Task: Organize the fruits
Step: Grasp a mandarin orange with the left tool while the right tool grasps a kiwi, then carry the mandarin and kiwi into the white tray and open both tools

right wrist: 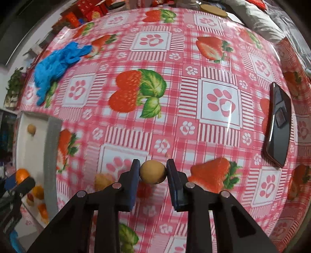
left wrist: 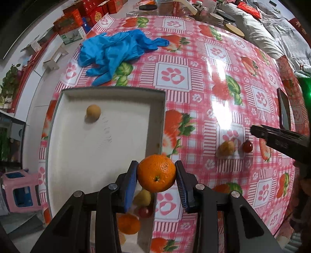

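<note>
My left gripper (left wrist: 156,173) is shut on an orange (left wrist: 156,172) and holds it above the right wall of the white tray (left wrist: 77,155). The tray holds a tan longan (left wrist: 93,111) at the back and, under my fingers, another orange (left wrist: 128,223), a yellow fruit (left wrist: 142,197) and a small red fruit (left wrist: 144,212). My right gripper (right wrist: 152,172) is shut on a tan round fruit (right wrist: 152,171) above the tablecloth. Under it lie a yellow fruit (right wrist: 103,182) and a red cherry tomato (right wrist: 144,189), which also show in the left wrist view (left wrist: 227,148) (left wrist: 247,146).
Blue gloves (left wrist: 116,52) lie behind the tray. A black phone (right wrist: 279,124) lies at the right. Red boxes (left wrist: 77,17), jars and a wooden lid (left wrist: 234,30) crowd the table's far edge. A pink stool (left wrist: 21,190) stands on the floor at the left.
</note>
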### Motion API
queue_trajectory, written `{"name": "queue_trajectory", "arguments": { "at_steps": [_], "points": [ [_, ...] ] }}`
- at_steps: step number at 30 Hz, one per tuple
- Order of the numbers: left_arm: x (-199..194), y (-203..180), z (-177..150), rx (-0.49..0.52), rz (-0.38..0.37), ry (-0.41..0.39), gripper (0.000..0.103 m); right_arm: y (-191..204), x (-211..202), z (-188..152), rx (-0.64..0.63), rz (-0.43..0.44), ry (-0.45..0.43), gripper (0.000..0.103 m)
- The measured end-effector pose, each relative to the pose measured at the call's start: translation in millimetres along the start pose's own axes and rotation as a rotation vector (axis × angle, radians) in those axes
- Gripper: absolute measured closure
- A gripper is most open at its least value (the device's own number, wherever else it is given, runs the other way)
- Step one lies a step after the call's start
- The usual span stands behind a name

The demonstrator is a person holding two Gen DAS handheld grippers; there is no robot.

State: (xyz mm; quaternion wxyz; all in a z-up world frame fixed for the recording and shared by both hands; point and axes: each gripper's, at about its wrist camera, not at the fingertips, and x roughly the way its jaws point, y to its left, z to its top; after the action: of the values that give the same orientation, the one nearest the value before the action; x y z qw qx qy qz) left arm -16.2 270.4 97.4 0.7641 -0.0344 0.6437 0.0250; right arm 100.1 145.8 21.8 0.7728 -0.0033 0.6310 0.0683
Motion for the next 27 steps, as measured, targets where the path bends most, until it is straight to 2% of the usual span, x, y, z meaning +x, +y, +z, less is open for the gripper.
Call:
{"name": "queue_trajectory", "arguments": {
  "at_steps": [4,14,27],
  "points": [
    [-6,8,-14,-0.004,0.005,-0.001,0.063,1,-23,-32,-0.013,0.016,0.012,0.073],
    [-15,25,-54,-0.001,0.013,0.03,0.063,54,-45,-94,-0.093,0.044,0.059,0.073],
    [-27,63,-88,-0.019,0.017,0.044,0.063,118,-57,-112,-0.168,0.066,0.068,0.073]
  ]
}}
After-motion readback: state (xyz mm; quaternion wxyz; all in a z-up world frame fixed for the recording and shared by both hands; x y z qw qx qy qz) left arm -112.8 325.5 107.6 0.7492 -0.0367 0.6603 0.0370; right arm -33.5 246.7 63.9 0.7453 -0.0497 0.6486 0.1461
